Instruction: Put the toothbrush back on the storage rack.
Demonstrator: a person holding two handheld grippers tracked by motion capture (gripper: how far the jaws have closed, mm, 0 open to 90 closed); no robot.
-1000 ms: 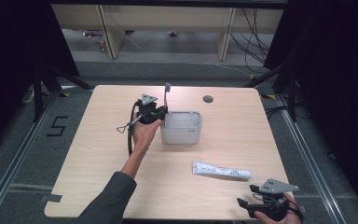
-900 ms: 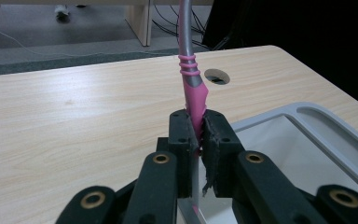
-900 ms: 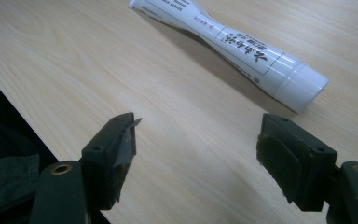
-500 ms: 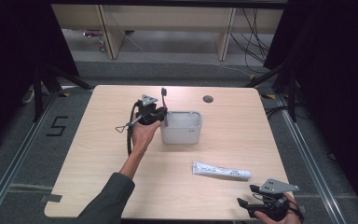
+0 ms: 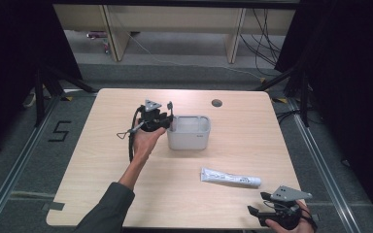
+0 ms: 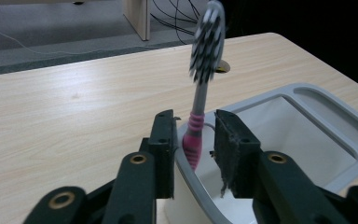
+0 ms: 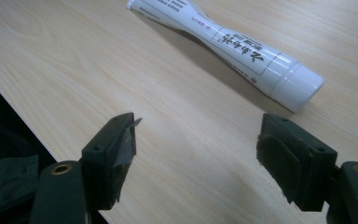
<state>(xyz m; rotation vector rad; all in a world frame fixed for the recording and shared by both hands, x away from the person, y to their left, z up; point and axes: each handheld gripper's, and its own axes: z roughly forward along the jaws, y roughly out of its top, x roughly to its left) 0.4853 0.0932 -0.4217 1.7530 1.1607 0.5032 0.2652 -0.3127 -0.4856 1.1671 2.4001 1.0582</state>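
Note:
A toothbrush [image 6: 208, 42] with a pink-and-grey handle and black-and-white bristles stands upright, its lower end inside the grey-white container [image 6: 307, 88] and leaning on the near rim. My left gripper [image 6: 193, 149] straddles that rim with the handle between its jaws. The jaws have just been opening, and a gap shows beside the handle, so the pads do not press on it. From above, the left gripper [image 5: 162, 119] sits at the container's [image 5: 188, 141] left edge with the toothbrush [image 5: 170, 108] poking up. My right gripper [image 7: 196, 149] is open and empty, near a white toothpaste tube [image 7: 223, 44].
The toothpaste tube [image 5: 230, 178] lies flat right of centre. The right gripper [image 5: 255, 213] rests by the table's near right corner, close to the edge. A round cable hole [image 5: 217, 103] sits at the far side. Black cable loops off the left gripper.
The toothbrush head has sunk a little lower at the container's left edge. The left hand shifted slightly. The right gripper and toothpaste tube have not moved.

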